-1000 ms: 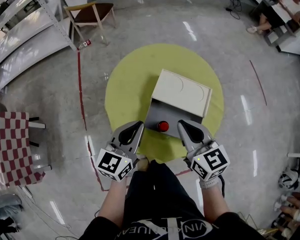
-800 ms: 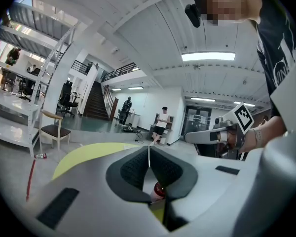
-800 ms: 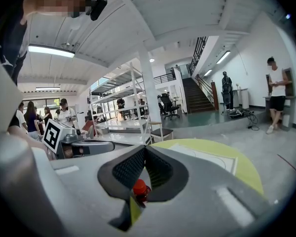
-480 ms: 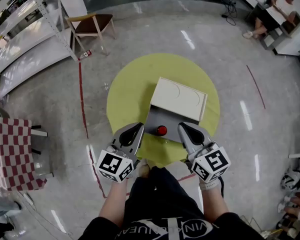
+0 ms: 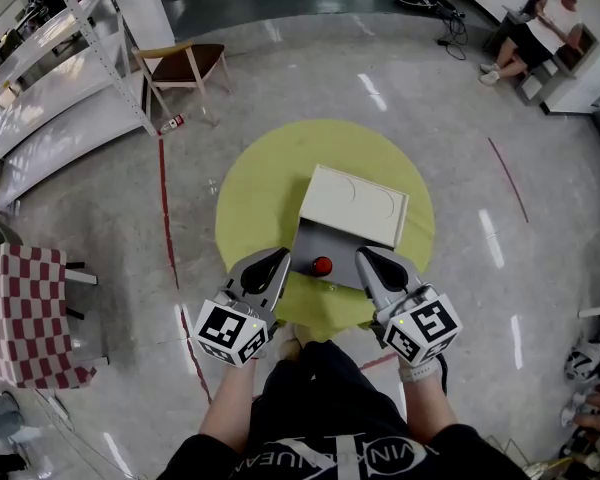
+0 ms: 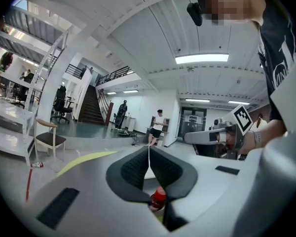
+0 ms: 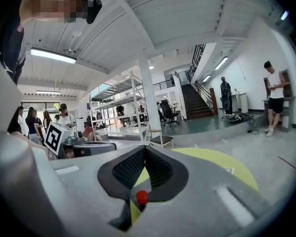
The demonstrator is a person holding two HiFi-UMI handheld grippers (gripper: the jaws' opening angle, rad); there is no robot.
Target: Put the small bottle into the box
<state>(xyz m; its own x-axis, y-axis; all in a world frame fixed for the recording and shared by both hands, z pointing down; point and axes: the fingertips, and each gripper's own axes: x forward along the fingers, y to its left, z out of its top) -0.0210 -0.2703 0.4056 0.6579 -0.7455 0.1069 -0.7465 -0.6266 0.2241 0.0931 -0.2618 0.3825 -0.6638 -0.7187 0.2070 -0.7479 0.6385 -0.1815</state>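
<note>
The bottle (image 5: 322, 265) stands upright inside the box (image 5: 352, 256), red cap up, long axis vertical. The left gripper (image 5: 277, 255) and right gripper (image 5: 366, 253) flank the box's near edge, both with jaws closed and empty.

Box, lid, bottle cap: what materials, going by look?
Box: matte grey, flat, no gloss; cardboard or plastic, can't tell which. Lid: cream, smooth, faint curved marks; probably the same stock. Bottle cap: red with a slight sheen, likely plastic.
</note>
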